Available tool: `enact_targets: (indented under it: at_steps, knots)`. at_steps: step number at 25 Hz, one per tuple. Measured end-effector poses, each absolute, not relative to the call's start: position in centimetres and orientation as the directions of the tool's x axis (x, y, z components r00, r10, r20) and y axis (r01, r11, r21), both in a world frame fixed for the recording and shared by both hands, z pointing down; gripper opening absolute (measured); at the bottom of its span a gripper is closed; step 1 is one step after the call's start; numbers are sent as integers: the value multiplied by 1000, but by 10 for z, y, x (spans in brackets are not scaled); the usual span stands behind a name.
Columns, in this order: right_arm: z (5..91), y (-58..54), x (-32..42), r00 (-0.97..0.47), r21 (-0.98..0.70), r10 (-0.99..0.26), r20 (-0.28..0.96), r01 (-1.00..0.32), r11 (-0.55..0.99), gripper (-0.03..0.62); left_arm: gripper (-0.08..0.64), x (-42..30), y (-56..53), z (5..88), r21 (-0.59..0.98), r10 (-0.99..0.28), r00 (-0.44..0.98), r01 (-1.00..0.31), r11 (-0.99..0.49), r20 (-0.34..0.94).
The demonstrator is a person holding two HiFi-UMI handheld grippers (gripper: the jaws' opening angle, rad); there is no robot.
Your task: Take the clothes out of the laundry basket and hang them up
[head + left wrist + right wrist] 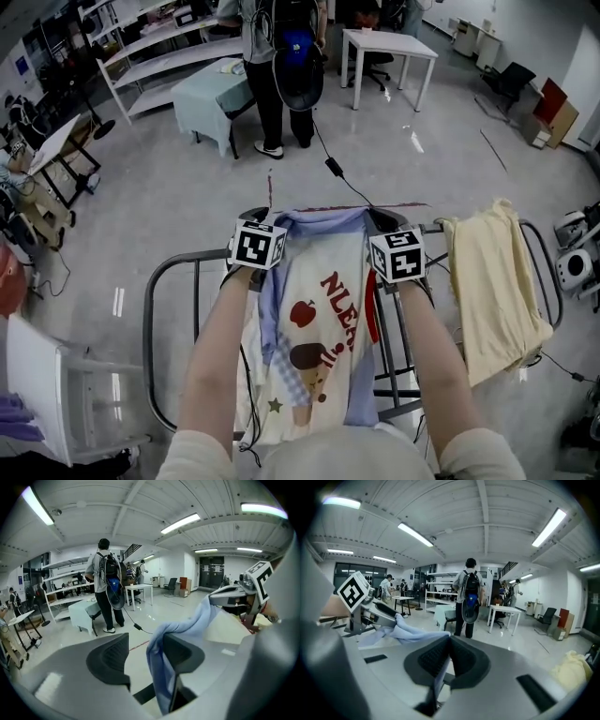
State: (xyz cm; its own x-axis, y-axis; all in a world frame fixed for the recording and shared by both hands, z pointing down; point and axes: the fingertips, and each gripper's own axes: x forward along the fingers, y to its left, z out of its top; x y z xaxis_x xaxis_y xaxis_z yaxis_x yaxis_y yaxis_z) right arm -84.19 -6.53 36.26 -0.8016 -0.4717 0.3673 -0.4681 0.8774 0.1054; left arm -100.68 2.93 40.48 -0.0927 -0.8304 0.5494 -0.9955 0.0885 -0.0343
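L gripper (pixel 146 656): jaws apart, blue edge of shirt (pixel 160 667) draped vs. its inner pad, not pinched. R gripper (pixel 449 657): jaws together, clamped on same shirt's blue hem, fold running down betw. pads. Shirt spread under & betw. both grippers, collar end just ahead of jaws, printed cream front trailing back toward body, over bars of drying rack (pixel 147 328).

Step in hand, by the look: laying shirt flat on rack & letting go.
- Draw L gripper straight back & a bit up so cloth slips off pad w/o dragging collar. Check no fold snagged behind pad.
- Hold R clamp until L side lies settled, then tug lightly outward to take slack out across bar, then release.
- Avoid big lifts: thin fabric, prob. slides off smooth bars if weight hangs uneven. Aim for similar lengths each side.
- Stay clear of yellow cloth (pixel 492 281) hanging just right of R gripper. No overlap.

Further out ahead: floor cable (pixel 333 167) & person w/ backpack (pixel 281 56), well apart, no concern. White frame-like thing (pixel 47 394) back-left of L gripper, maybe the basket; cannot tell.
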Motion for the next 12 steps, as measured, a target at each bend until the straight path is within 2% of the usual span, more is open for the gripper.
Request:
enact_targets:
  at_steps: [5, 7, 12]
  knots:
    - [395, -71, -836, -756, 104, -484, 441, -493, 864, 9, 316, -1004, 48, 416, 15, -799, -76, -994, 106, 596]
    - [405, -70, -835, -743, 95, -472, 474, -490, 867, 17, 334, -1003, 56, 416, 21, -801, -79, -993, 114, 594]
    - [415, -54, -825, -752, 54, -429, 500, -468, 882, 127, 334, -992, 88, 399, 32, -826, -78, -993, 116, 557]
